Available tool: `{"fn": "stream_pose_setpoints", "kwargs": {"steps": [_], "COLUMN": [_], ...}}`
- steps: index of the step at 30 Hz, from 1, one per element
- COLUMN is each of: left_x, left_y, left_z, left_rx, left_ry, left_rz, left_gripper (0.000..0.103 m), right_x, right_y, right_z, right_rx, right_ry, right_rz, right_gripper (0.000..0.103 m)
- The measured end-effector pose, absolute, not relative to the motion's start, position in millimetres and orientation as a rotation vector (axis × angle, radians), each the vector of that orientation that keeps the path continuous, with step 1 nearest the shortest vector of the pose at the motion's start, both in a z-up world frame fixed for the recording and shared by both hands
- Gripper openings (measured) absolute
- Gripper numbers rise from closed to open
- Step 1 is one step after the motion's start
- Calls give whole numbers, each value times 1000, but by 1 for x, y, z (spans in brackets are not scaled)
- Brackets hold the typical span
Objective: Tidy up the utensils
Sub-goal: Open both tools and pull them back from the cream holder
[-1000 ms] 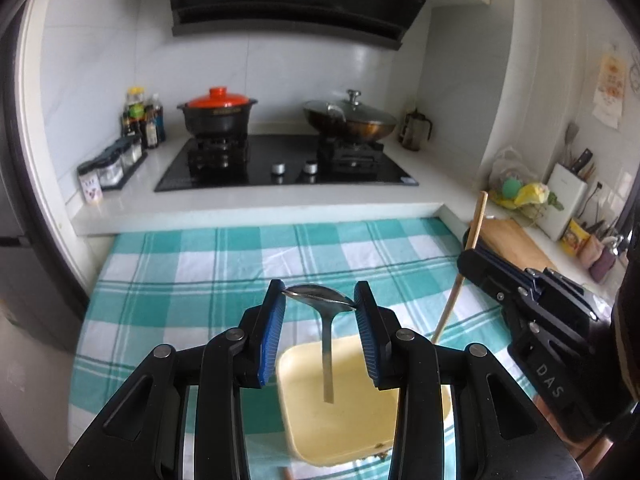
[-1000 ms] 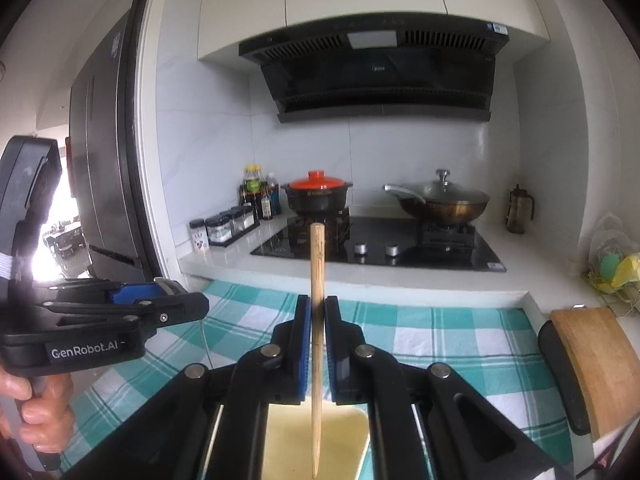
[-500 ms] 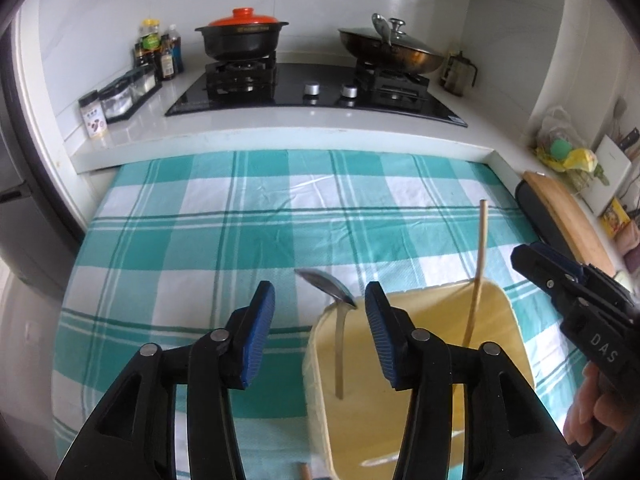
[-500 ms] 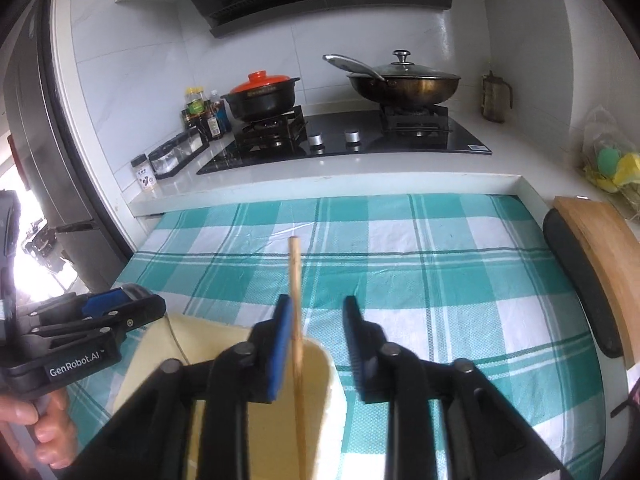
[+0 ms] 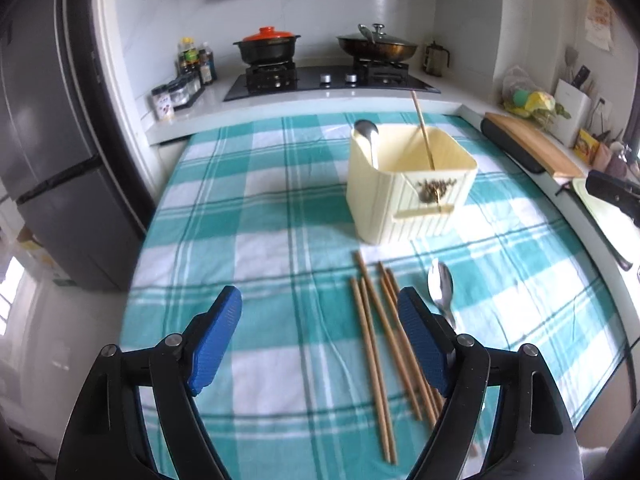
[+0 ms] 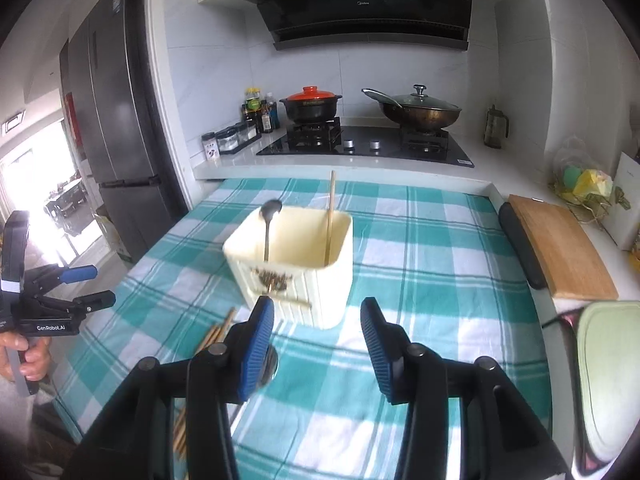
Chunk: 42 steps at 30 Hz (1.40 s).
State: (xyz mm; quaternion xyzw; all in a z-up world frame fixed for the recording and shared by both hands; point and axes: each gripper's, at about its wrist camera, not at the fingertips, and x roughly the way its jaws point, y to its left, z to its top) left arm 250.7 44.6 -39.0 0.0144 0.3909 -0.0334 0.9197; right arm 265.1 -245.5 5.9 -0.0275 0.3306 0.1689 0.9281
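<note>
The left tool [image 5: 320,340] is opening, empty; the right tool [image 6: 318,346] likewise; next, take the chopsticks [image 5: 384,344] on the desk [image 5: 260,240], at six o'clock of the holder [image 5: 408,184], gripping mid-length.

My left gripper [image 5: 320,342] and right gripper [image 6: 318,346]: black frames, ribbed blue pads; both sets of jaws opening, nothing between them. Cloth on the table [image 5: 260,216]: teal-and-white check with thin white lines. At 12 o'clock from my right pads, pale cream ribbed plastic square bin [image 6: 316,280] with a dark speckled motif on its front face. Inside it, a shiny silver metal spoon [image 6: 269,224] and one light tan wooden chopstick [image 6: 330,216]. Loose reddish-brown wooden chopsticks [image 5: 380,344] lie on the cloth, with a second silver spoon [image 5: 440,288] at their 3 o'clock. On the black glass hob [image 6: 364,146]: black pot with orange-red lid [image 6: 311,105].
</note>
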Motion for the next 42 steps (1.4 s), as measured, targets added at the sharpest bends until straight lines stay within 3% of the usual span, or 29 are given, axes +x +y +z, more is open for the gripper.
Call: {"fn": "stream_pose_setpoints", "kwargs": {"steps": [6,12,42], "left_x": [188,176,172], "left_y": [20,6,0], "left_z": [-52,-60,-92], "left_rx": [9,-9,19], "left_ry": [709,703,767], "left_rz": [15,22,24], "left_gripper": [87,87,90], "right_x": [173,138,129], "right_y": [-228,-211,-196], "right_z": [-34,-55,-84], "right_rx": [-104,-147,-133], "right_ry": [605,571,658], "right_rz": [285,250,259], "right_gripper": [46,46,46]}}
